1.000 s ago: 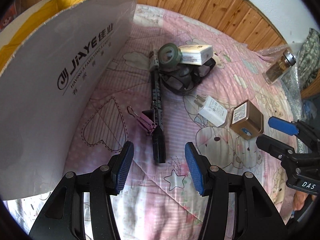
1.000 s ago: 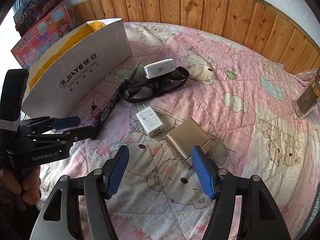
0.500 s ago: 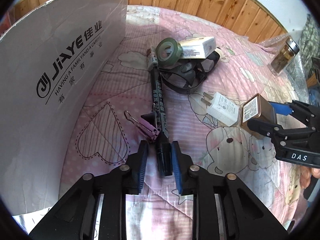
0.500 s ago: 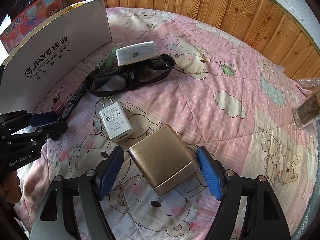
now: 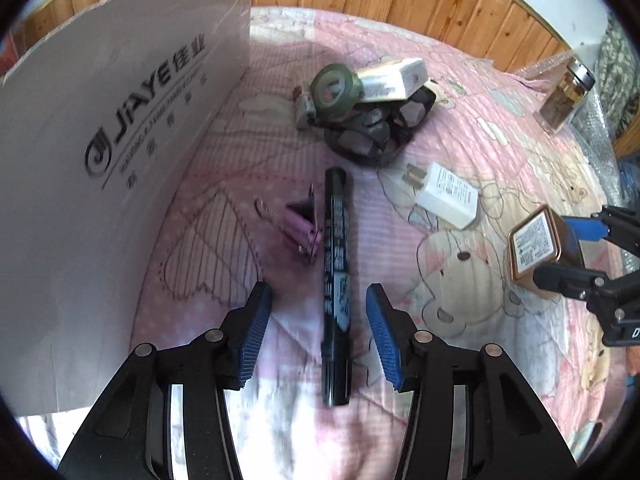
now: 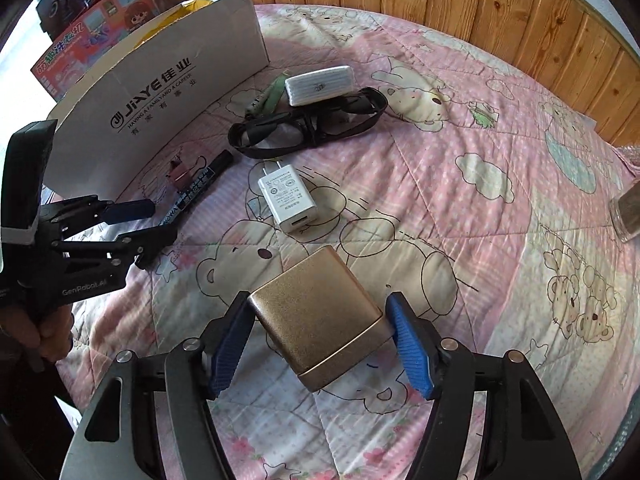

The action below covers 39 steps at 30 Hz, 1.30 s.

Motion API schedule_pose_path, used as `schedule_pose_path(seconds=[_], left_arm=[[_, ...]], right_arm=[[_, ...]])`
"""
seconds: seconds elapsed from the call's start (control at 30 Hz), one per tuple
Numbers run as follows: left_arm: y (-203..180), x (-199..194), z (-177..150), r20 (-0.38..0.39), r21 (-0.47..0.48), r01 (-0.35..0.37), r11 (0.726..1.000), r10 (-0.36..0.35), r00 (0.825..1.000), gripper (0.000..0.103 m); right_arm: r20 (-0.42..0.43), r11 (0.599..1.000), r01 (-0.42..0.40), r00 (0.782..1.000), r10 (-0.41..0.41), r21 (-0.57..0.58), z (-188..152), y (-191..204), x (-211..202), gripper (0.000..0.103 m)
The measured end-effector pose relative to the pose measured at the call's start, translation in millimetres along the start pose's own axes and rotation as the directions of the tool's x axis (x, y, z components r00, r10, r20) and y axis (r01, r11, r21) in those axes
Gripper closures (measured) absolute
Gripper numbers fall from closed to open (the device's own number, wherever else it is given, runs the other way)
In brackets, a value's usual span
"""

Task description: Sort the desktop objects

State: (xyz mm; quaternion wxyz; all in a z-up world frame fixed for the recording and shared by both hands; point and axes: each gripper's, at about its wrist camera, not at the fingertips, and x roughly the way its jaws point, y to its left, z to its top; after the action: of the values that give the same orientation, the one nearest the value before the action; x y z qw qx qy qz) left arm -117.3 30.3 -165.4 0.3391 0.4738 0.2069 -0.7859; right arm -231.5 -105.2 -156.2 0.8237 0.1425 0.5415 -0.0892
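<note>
A black marker [image 5: 336,288] lies on the pink quilt between the fingers of my left gripper [image 5: 318,294]. Its jaws are opening and neither pad touches the marker. A pink binder clip [image 5: 300,228] sits just left of the marker. My right gripper [image 6: 320,300] straddles a gold box [image 6: 316,316] that rests on the quilt. Its left pad is at one corner of the box and its right pad stands a sliver off the other side. Beyond lie a white charger [image 6: 288,198], black glasses [image 6: 308,128], a white case [image 6: 320,84] and a green tape roll [image 5: 334,90].
A tall white cardboard box [image 5: 100,152] walls off the left side. A glass jar [image 5: 566,96] stands at the far right by bubble wrap. Wooden panelling runs along the back. Toy boxes [image 6: 92,28] sit behind the cardboard. A hand [image 6: 36,328] holds the left gripper.
My left gripper closed on the marker, drew it nearer and away from the tape roll, then let it go. My right gripper came down around the gold box.
</note>
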Motion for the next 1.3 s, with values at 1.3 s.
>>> schedule_pose_path(seconds=[1.3], left_arm=[[16.6, -80.8, 13.5, 0.104, -0.222, 0.204, 0.953, -0.185, 0.977, 0.09]], right_arm=[[0.098, 1.0, -0.004, 0.995, 0.007, -0.028, 4.9, 53.4, -47.1, 0.036]])
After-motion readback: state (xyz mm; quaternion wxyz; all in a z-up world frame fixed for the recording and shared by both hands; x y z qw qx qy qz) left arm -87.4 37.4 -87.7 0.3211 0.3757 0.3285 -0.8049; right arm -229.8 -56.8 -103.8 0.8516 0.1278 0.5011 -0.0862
